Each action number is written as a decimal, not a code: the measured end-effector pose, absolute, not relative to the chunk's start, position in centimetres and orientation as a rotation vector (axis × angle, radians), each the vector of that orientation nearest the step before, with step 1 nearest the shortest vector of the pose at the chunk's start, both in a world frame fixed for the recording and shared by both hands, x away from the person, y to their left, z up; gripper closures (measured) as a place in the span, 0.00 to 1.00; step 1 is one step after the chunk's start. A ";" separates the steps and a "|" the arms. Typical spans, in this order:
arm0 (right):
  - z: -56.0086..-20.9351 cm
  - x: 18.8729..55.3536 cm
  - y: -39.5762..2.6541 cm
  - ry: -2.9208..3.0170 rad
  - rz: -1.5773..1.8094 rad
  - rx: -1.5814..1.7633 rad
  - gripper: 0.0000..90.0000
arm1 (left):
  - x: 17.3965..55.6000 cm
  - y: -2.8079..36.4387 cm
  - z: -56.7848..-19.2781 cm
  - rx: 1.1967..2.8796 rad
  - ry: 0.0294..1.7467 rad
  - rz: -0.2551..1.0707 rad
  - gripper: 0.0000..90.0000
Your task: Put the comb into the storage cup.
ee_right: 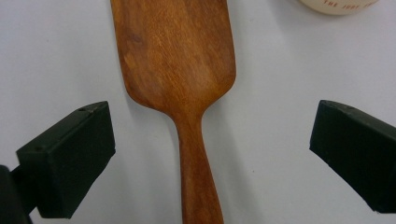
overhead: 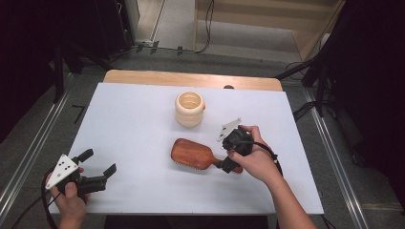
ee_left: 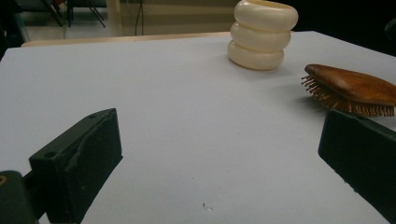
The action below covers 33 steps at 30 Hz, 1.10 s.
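Cream ribbed cup (overhead: 189,109) upright on bench (overhead: 133,129), contents unseen. Wooden hairbrush (overhead: 193,154) bristles-down just before it. Right gripper (ee_right: 210,154) jaws wide apart, straddling brush handle, not touching. Left gripper (overhead: 99,167) jaws apart, holding nothing.

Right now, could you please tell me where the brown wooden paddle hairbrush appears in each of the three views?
High view: the brown wooden paddle hairbrush lies at table centre, handle under the right gripper.
Left gripper view: at the right edge, bristles down, above the right-hand jaw.
Right gripper view: centre, handle running down between the open jaws.
Shared landmark: the cream ribbed cup, just beyond the brush on the white table.
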State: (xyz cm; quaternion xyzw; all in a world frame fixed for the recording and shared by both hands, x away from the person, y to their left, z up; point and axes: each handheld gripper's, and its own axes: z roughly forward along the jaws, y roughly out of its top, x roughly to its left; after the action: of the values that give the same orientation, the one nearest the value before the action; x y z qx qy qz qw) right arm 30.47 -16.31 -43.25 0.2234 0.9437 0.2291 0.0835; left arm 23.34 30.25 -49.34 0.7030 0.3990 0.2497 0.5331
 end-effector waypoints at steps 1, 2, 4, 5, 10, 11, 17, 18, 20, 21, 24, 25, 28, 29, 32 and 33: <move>-43.4 30.5 -16.2 2.827 0.682 0.671 0.00 | 23.3 30.3 -49.3 1.677 0.950 0.595 0.00; -43.6 30.5 -16.0 2.837 0.651 0.664 0.04 | 23.3 30.3 -49.3 1.677 0.950 0.595 0.00; -44.1 30.6 -15.5 2.861 0.608 0.664 0.05 | 23.3 30.3 -49.3 1.677 0.950 0.596 0.00; -44.1 30.6 -15.5 2.861 0.608 0.664 0.05 | 23.3 30.2 -49.3 1.677 0.949 0.595 0.00; -45.2 30.9 -14.6 2.923 0.512 0.644 0.14 | 23.3 30.2 -49.3 1.682 0.948 0.597 0.00; -45.2 30.9 -14.6 2.923 0.512 0.644 0.14 | 23.3 30.2 -49.3 1.681 0.948 0.597 0.00; -46.0 31.2 -13.9 2.967 0.451 0.654 0.24 | 23.4 30.1 -49.4 1.682 0.946 0.598 0.00; -46.1 31.2 -13.8 2.971 0.444 0.661 0.26 | 23.4 30.1 -49.4 1.685 0.945 0.597 0.00; -46.4 31.3 -13.6 2.989 0.430 0.648 0.32 | 23.3 30.1 -49.3 1.688 0.946 0.599 0.00; -46.5 31.4 -13.5 2.994 0.426 0.639 0.34 | 23.3 30.1 -49.3 1.688 0.946 0.599 0.00; -46.9 31.4 -13.1 2.996 0.384 0.637 0.39 | 23.3 30.1 -49.4 1.685 0.944 0.597 0.00; -47.1 31.4 -13.0 2.995 0.380 0.646 0.41 | 23.3 30.1 -49.3 1.686 0.945 0.598 0.00; -47.6 31.5 -13.0 3.003 0.377 0.663 0.45 | 23.3 30.1 -49.3 1.686 0.945 0.598 0.00; -47.8 31.5 -13.0 3.004 0.372 0.675 0.46 | 23.4 30.1 -49.4 1.685 0.944 0.597 0.00; -48.2 31.4 -13.0 2.982 0.375 0.705 0.47 | 23.4 30.1 -49.3 1.684 0.944 0.596 0.00; -48.2 31.4 -13.0 2.982 0.375 0.705 0.47 | 23.4 30.1 -49.4 1.684 0.944 0.595 0.00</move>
State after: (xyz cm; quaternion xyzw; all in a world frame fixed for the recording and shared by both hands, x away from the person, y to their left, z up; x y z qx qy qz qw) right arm 31.41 -13.04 -48.21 0.2282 0.9656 0.1213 0.0274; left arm 23.37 30.14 -49.35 0.7059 0.3956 0.2496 0.5319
